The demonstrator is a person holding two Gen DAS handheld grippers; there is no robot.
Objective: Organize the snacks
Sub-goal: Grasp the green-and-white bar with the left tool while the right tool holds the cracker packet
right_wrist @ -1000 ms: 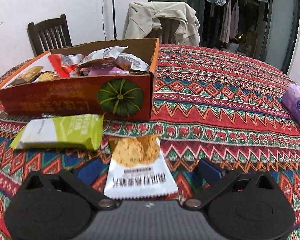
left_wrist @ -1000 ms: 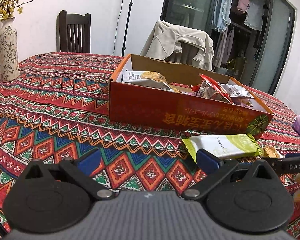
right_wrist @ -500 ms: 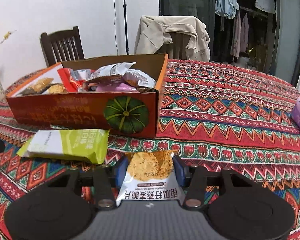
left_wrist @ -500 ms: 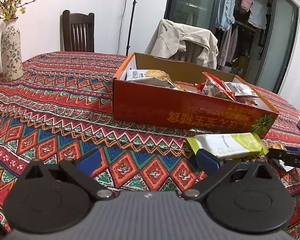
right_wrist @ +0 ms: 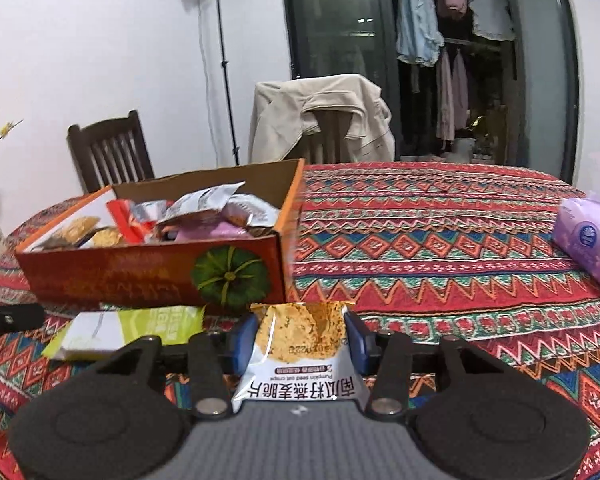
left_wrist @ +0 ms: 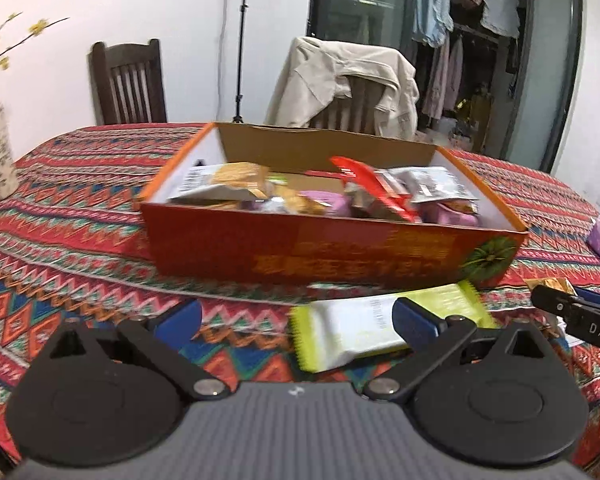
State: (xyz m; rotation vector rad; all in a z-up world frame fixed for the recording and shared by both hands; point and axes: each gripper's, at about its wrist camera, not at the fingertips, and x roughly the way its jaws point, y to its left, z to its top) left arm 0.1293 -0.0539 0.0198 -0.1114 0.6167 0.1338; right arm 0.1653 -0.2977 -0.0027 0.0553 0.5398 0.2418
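On the tablecloth's near edge, my left gripper (left_wrist: 296, 318) hangs with jaws spread, its right finger over the green-and-white packet (left_wrist: 376, 328), print blurred. Beyond stands the orange box (right_wrist: 148, 276), half full of snacks. My right gripper (right_wrist: 300, 340) pinches the oat crisp packet (right_wrist: 300, 344), reading "Pumpkin seed oat crisps". Next, I judge, carry it over the box's front wall and release.

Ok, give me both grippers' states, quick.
Left gripper: open, holding nothing.
Right gripper: shut on the oat crisp packet.
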